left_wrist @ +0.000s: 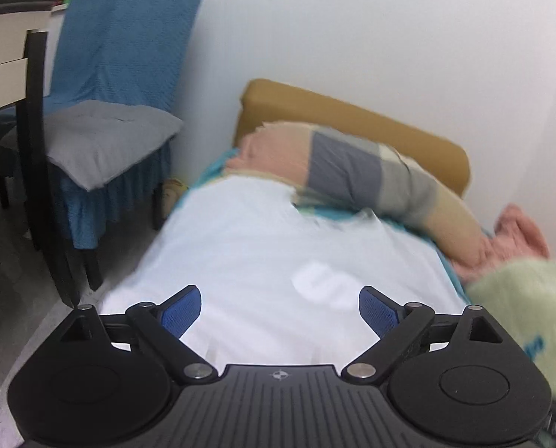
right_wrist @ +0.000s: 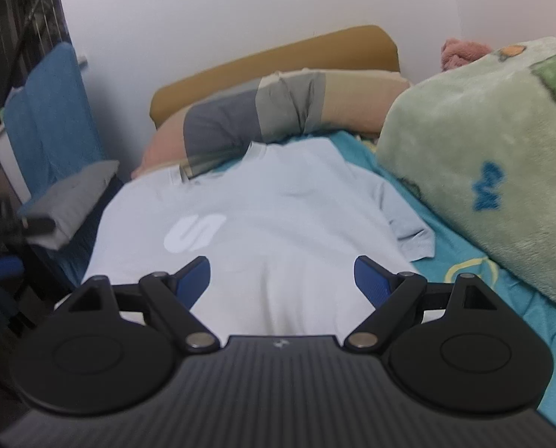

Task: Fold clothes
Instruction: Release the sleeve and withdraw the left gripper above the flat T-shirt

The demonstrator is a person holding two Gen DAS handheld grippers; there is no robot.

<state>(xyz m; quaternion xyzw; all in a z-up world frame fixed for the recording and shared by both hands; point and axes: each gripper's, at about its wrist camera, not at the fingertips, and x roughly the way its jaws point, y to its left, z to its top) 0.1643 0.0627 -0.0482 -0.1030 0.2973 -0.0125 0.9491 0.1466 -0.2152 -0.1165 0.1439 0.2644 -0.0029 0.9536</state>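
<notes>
Left claw [left_wrist: 280, 311] spread wide, empty, above pale blue T-shirt [left_wrist: 263, 246]; right claw [right_wrist: 281, 280] likewise wide and empty; T-shirt lies flat on bed [right_wrist: 461, 261], beside green blanket [right_wrist: 483, 156].

Left hand-held gripper [left_wrist: 280, 311] spread wide, empty, at lower frame above pale blue T-shirt [left_wrist: 240, 231]; blue-covered chair [left_wrist: 128, 48] upper left.

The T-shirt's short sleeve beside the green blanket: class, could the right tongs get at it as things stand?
Probably yes. The right tongs are open above the T-shirt, and the sleeve lies flat on the teal sheet, uncovered. The green blanket sits close beside it, not over it.
</notes>
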